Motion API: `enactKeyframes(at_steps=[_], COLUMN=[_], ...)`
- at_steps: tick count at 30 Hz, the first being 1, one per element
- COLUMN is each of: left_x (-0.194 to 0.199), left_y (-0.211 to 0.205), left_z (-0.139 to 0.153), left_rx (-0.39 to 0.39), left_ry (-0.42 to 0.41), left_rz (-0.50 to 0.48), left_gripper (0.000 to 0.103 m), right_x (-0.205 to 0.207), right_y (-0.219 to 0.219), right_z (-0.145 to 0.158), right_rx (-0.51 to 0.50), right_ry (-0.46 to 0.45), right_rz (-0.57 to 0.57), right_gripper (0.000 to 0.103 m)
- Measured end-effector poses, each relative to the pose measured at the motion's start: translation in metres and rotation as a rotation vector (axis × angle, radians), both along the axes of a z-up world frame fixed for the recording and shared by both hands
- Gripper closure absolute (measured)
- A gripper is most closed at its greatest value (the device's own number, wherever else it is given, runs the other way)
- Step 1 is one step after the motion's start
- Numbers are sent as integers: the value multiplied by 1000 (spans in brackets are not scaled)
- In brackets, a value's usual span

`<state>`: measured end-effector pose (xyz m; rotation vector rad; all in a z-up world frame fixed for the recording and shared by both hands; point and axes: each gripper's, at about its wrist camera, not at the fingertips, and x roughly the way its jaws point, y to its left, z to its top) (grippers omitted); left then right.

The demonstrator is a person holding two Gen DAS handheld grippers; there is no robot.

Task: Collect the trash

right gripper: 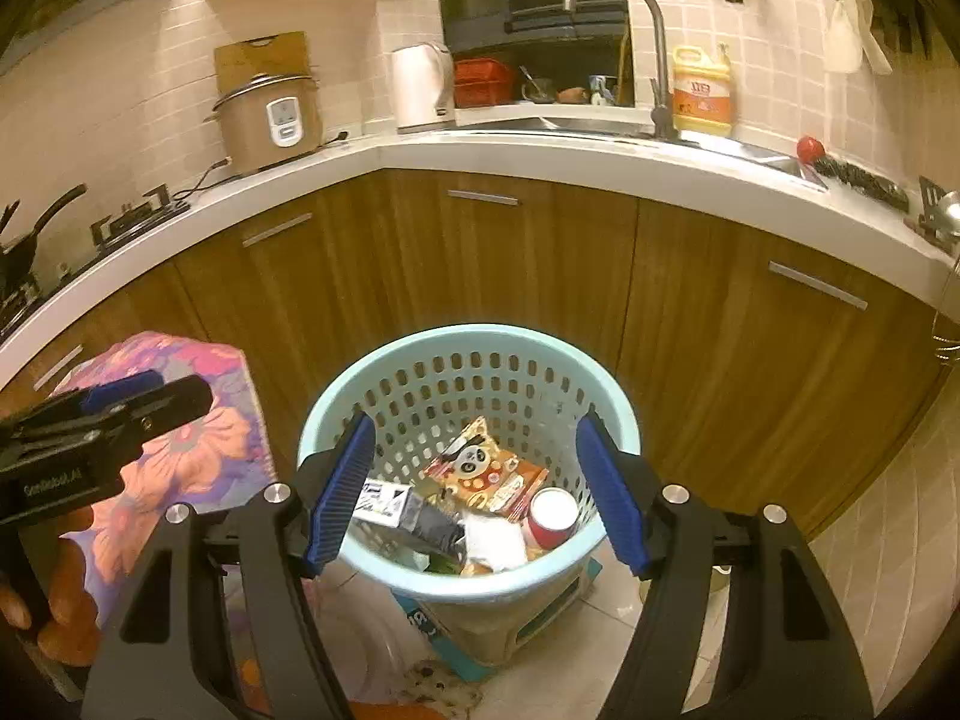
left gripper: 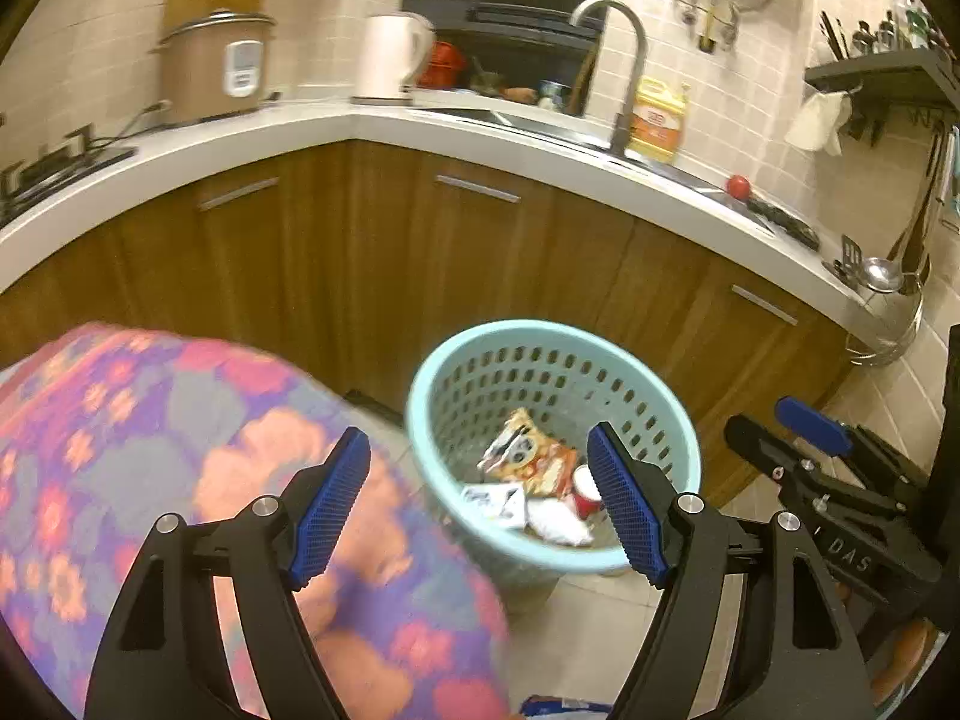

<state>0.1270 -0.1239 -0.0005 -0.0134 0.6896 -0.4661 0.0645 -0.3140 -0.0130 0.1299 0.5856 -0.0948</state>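
A light blue perforated basket [left gripper: 654, 402] [right gripper: 360, 384] stands on the tiled floor in front of the wooden cabinets. It holds trash: an orange snack wrapper [left gripper: 534, 456] [right gripper: 480, 474], a red and white cup [right gripper: 552, 519], a white wad [right gripper: 495, 540] and a black and white packet [right gripper: 384, 501]. My left gripper [left gripper: 480, 507] is open and empty, above the basket's left side. My right gripper [right gripper: 474, 495] is open and empty, right above the basket. The right gripper shows at the right of the left wrist view [left gripper: 798, 438], the left one at the left of the right wrist view [right gripper: 120, 402].
A surface with a floral cloth [left gripper: 150, 450] [right gripper: 192, 420] stands left of the basket. A blue and white package [right gripper: 426, 624] and a patterned wrapper [right gripper: 438, 690] lie on the floor by the basket's base. The white counter [right gripper: 540, 162] carries a rice cooker [right gripper: 267, 120], kettle [right gripper: 420, 87] and sink.
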Motion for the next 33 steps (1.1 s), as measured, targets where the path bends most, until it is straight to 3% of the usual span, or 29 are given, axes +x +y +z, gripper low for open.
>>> enactKeyframes(at_steps=[6,16,33], left_x=[-25,-64,-73], left_y=[23,52,60], left_z=[2,-3,-17], left_rx=[2,5,48], left_ry=[-17,-44,-94], left_rz=[69,166,205], left_gripper=[27,21,20], right_x=[-19,-41,-47], right_y=[21,40,45], right_z=[4,9,2], right_rx=[-61,-48,-62], right_ry=[-13,-32,-7], right_rz=[-6,13,0], right_gripper=[33,32,32])
